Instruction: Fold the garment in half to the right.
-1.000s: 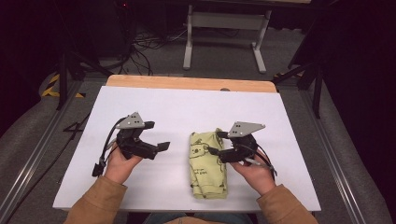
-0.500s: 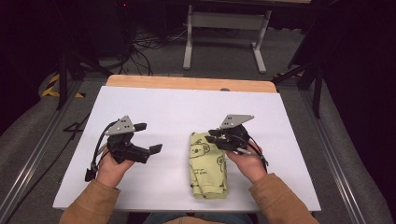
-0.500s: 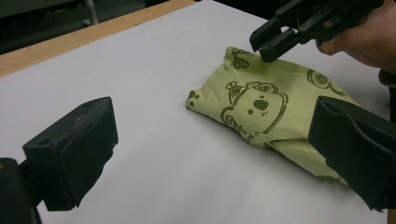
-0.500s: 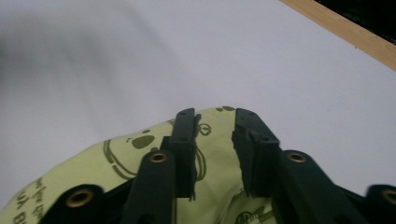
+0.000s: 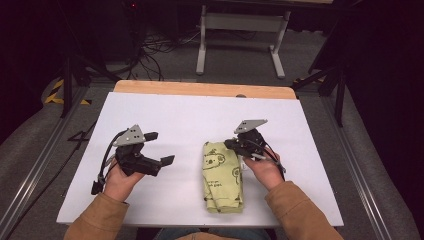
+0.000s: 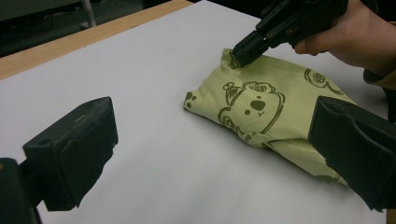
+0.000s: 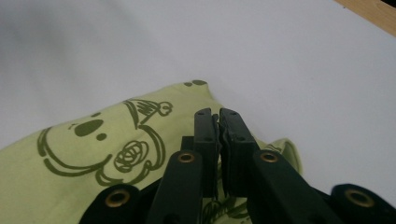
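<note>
The folded green cloth (image 5: 223, 176) lies on the white table (image 5: 175, 115), near its front edge; I judge it light, soft and limp, so the best hold is a corner or edge. The right gripper (image 7: 219, 122) has just been closing and now pinches its far corner, while the left gripper (image 5: 159, 148) hangs open beside it. Behind the table are a dark floor, cables (image 5: 150, 47) and a metal stand (image 5: 242, 35).

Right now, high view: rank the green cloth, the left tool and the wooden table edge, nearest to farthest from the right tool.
1. Green cloth: just left of and below the right tool, whose tip is at its top right corner.
2. Left tool: across the white table, to the left.
3. Wooden table edge: along the far side.
</note>
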`<state>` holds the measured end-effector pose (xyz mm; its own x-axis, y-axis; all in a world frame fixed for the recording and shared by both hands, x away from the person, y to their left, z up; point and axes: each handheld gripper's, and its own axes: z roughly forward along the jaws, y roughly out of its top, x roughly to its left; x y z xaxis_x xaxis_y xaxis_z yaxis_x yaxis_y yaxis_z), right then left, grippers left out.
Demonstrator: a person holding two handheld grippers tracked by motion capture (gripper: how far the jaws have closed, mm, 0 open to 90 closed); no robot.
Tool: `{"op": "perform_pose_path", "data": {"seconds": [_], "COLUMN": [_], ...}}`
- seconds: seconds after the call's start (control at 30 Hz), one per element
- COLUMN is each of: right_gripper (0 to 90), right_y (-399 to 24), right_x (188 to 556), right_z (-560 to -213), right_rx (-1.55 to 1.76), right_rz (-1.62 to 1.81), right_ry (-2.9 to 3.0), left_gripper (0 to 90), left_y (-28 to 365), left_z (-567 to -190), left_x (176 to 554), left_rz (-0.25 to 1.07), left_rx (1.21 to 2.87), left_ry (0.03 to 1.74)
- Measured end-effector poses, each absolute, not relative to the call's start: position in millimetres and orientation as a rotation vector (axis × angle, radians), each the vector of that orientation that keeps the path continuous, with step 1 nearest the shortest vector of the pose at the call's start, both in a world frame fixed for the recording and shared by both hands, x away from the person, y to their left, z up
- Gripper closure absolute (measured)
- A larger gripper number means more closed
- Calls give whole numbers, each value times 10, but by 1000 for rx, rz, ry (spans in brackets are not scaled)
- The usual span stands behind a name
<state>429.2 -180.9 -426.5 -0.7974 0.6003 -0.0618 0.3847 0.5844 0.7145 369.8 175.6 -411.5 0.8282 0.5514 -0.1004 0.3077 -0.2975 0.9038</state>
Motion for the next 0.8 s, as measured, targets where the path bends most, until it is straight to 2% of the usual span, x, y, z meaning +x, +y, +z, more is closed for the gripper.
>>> {"op": "perform_pose_path", "data": {"seconds": [0.8], "right_gripper": [829], "right_y": [-2135], "right_x": [4367], "right_z": [-4464], "right_rx": [979], "right_rz": [946], "right_ry": [2514], "left_gripper": [23], "left_y": [1727], "left_z": [-4148], "left_x": [3710], "left_rz": [271], "left_rx": [1919], "left_ry": [636]}}
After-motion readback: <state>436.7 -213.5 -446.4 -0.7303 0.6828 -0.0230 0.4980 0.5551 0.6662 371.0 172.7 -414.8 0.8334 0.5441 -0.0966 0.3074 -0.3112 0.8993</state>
